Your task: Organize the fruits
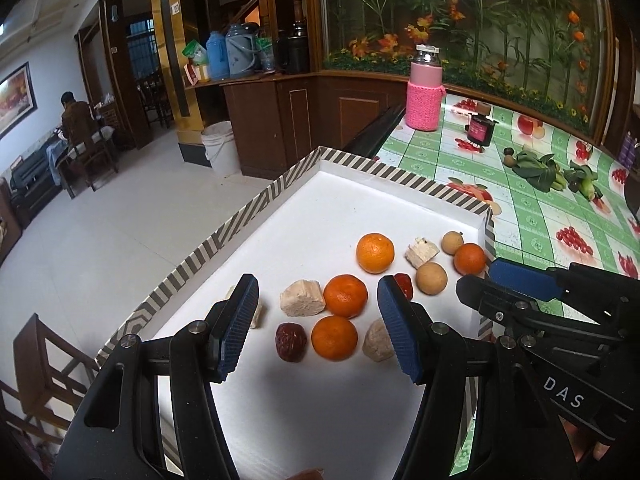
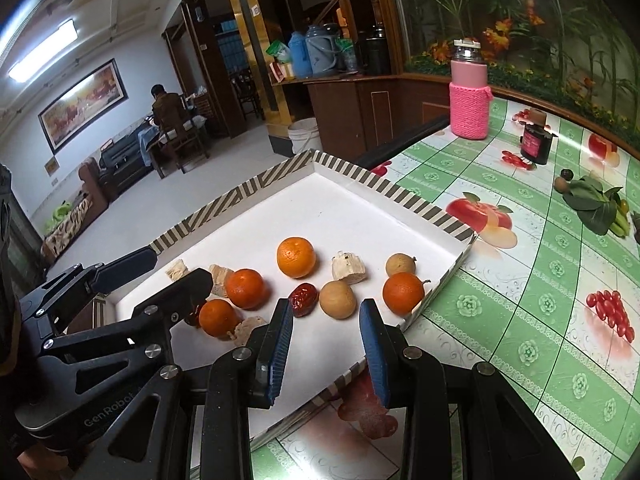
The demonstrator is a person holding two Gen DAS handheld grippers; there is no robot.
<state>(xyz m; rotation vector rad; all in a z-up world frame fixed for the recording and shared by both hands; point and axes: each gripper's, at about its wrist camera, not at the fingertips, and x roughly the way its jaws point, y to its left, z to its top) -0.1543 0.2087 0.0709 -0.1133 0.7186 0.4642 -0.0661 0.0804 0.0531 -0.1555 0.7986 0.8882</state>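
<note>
Fruit lies unsorted in a white tray (image 1: 224, 236) with a striped rim, set at the corner of a green-checked worktop (image 1: 532, 216). Four oranges (image 1: 345, 295), two tan longans (image 1: 431, 278), two red dates (image 1: 291, 341) and several pale chunks (image 1: 302, 298) are mixed toward the tray's near edge and right wall; no grouping by kind shows, so the organizing appears barely begun, with all of it left. The left gripper (image 1: 318, 330) hangs spread and empty over the near cluster; the right gripper (image 2: 327, 346) is likewise spread and empty above the tray's near edge. The date (image 2: 304, 299) just ahead of the right gripper lies with its long axis seemingly slanting toward the tray's far right wall.
</note>
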